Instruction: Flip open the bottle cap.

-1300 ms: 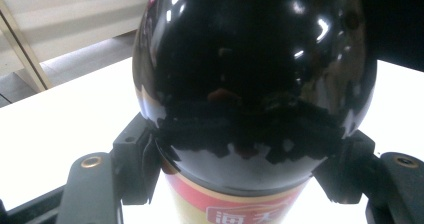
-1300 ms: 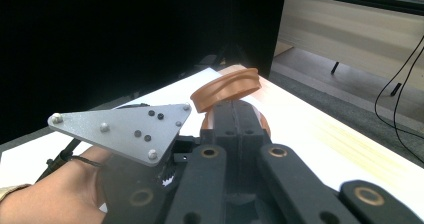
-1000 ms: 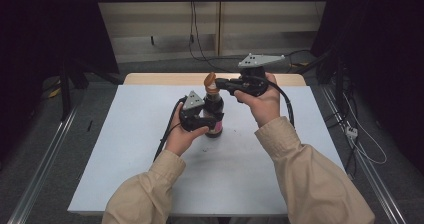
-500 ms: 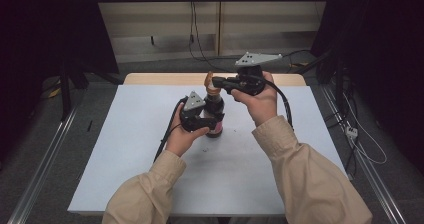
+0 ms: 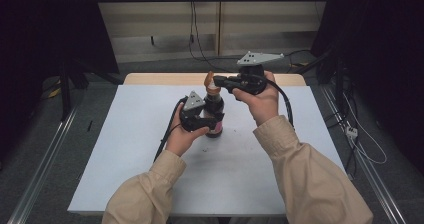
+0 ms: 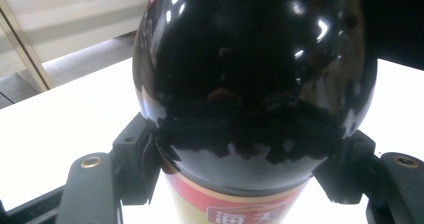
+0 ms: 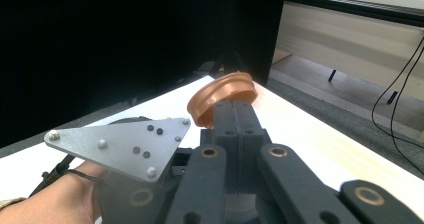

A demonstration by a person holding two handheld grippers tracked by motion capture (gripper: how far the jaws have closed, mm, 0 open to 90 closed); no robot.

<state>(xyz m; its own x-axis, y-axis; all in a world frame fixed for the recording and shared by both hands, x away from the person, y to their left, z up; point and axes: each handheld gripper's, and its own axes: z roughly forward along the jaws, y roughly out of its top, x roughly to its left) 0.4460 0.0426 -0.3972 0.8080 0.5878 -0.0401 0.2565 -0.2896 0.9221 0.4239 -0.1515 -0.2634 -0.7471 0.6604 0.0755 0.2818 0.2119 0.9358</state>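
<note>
1. left gripper (image 5: 209, 120) clamps the dark bottle (image 5: 215, 115), which stands upright on the white table (image 5: 125, 154).
2. right gripper (image 5: 216, 80), jaws closed, pinches the flipped-up brown cap (image 7: 222, 98) at the bottle's top.

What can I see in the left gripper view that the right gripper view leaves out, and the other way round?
The left gripper view brings the bottle close up: glossy dark glass, a red and yellow label, black jaws clamped on either side. The right gripper view shows the orange cap flipped open, with the right gripper pinching it, jaws together. Both show the white table and the pale wall behind.
</note>
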